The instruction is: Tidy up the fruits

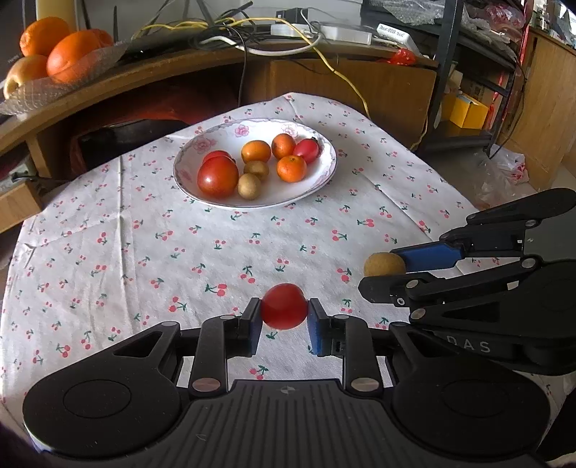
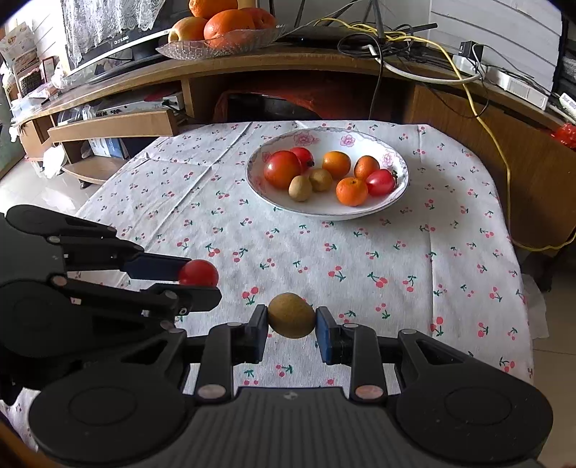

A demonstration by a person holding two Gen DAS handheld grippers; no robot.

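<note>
My left gripper (image 1: 283,316) is shut on a small red tomato (image 1: 284,306), held above the cherry-print tablecloth near the table's front edge. My right gripper (image 2: 291,322) is shut on a brown kiwi (image 2: 291,315), close beside the left one. Each gripper shows in the other's view: the right gripper (image 1: 387,270) with the kiwi (image 1: 383,264) at the right, the left gripper (image 2: 199,275) with the tomato (image 2: 198,273) at the left. A white floral plate (image 1: 201,187) (image 2: 396,187) farther back holds tomatoes, small oranges and two kiwis.
A wooden shelf behind the table carries a glass bowl of large oranges (image 1: 72,54) (image 2: 226,27), tangled cables (image 1: 288,28) and power strips. A yellow cable (image 2: 500,151) hangs down past the table's right side. Cloth (image 1: 180,259) lies between grippers and plate.
</note>
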